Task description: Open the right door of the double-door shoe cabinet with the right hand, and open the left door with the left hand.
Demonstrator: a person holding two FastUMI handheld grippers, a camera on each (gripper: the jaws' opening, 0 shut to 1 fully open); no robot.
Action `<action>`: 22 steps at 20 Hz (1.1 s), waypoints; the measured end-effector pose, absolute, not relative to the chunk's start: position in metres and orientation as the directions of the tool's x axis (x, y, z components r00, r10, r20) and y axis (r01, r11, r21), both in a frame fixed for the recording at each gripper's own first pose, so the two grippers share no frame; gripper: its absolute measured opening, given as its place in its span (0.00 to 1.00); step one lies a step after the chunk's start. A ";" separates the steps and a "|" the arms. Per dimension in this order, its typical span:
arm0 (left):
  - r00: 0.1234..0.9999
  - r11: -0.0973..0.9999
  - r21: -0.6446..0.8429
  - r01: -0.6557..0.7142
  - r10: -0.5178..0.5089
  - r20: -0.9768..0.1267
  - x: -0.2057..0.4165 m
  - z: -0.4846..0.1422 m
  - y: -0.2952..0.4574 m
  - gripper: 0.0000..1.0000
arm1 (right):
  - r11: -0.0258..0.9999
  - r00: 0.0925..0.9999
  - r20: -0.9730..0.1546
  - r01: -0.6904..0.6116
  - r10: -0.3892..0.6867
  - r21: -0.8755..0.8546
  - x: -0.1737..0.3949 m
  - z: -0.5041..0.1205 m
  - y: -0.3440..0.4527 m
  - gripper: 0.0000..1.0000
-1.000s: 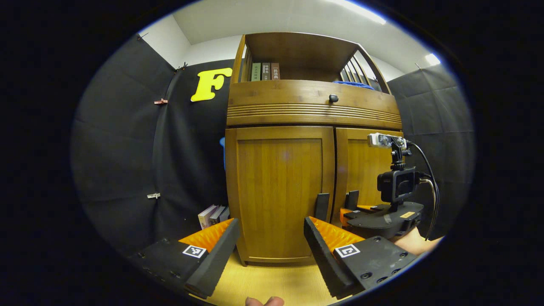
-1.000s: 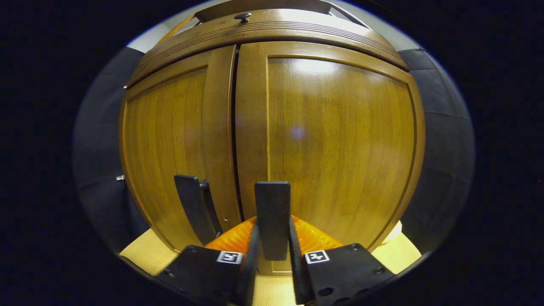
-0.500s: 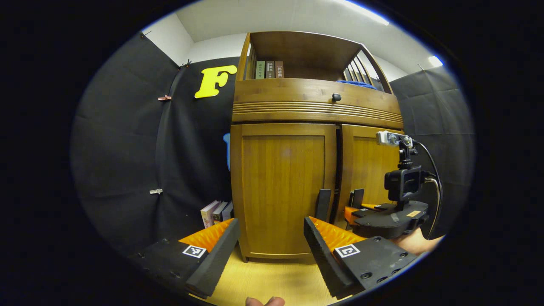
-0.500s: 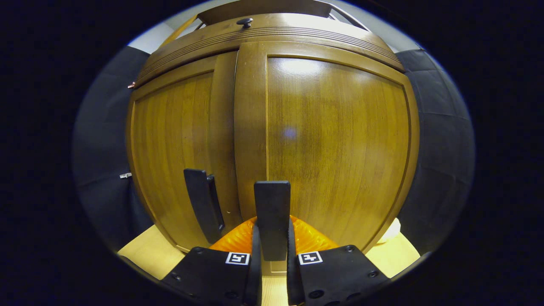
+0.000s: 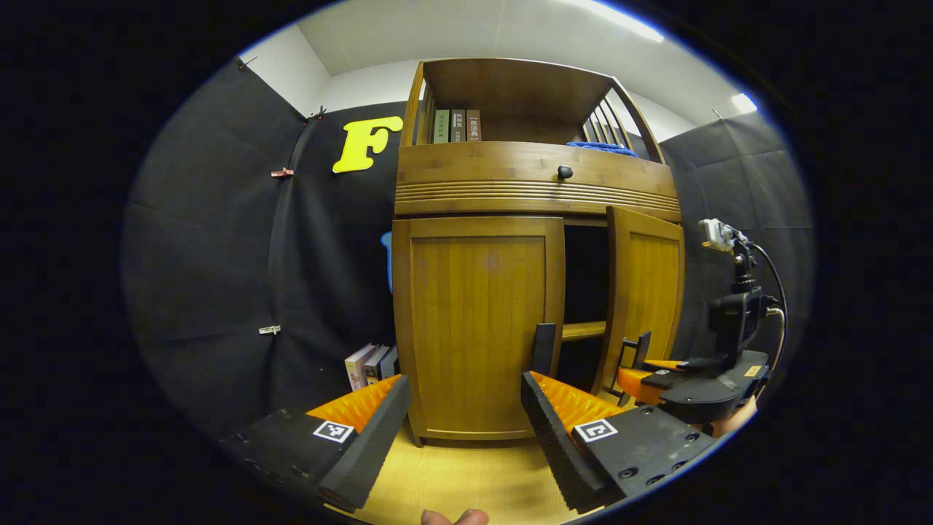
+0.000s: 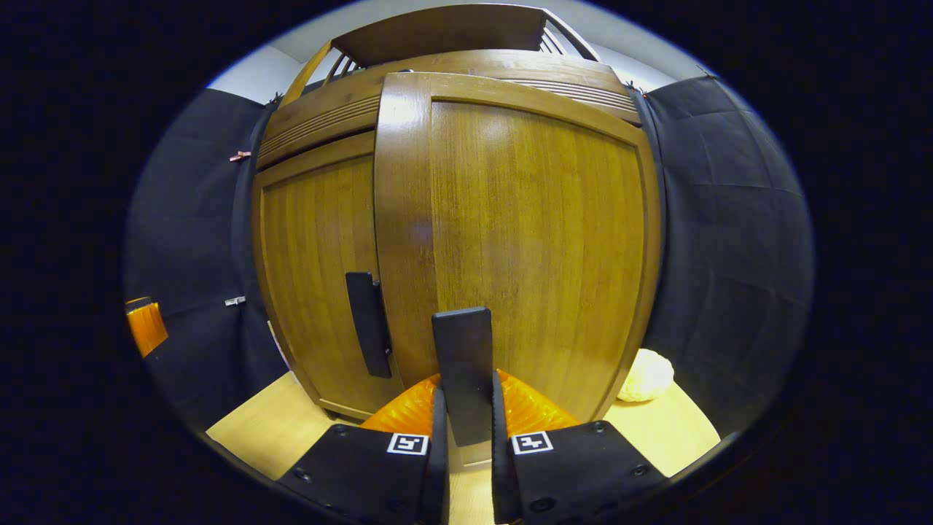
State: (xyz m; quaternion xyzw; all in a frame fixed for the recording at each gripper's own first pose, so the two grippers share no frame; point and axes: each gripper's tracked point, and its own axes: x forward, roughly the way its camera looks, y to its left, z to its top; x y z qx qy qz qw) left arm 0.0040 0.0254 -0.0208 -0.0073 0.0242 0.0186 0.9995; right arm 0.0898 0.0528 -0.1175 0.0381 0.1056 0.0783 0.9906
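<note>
1. The inside of the cabinet (image 5: 481, 182) behind my opened right door (image 5: 645, 292) is dark; past one shelf board (image 5: 583, 330) I cannot tell what it holds.
2. In the right gripper view, my fingers (image 6: 437, 437) cover the lower end of the right door's handle (image 6: 463, 372), and the door hides the opening.
3. The titles on the books (image 5: 455, 125) on the top shelf are too small to tell.
4. The blue thing (image 5: 385, 259) behind the cabinet's left side is mostly hidden.
5. The pale lump (image 6: 645, 375) on the floor (image 6: 277, 430) is partly behind the door; I cannot tell what it is.
6. The hand (image 5: 732, 421) under my right gripper (image 5: 641, 368) is cut off by the edge.
</note>
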 end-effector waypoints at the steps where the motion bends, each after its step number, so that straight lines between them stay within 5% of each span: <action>1: 0.998 0.999 -0.012 -0.034 0.034 -0.048 0.002 -0.020 0.023 0.94 | 0.985 0.965 -0.207 -0.145 0.162 0.095 0.083 -0.117 0.047 0.27; 22: 0.997 0.997 -0.019 0.070 -0.070 -0.021 0.008 -0.012 -0.041 0.94 | 0.993 0.973 -0.223 -0.027 0.052 0.113 0.004 -0.109 -0.077 0.25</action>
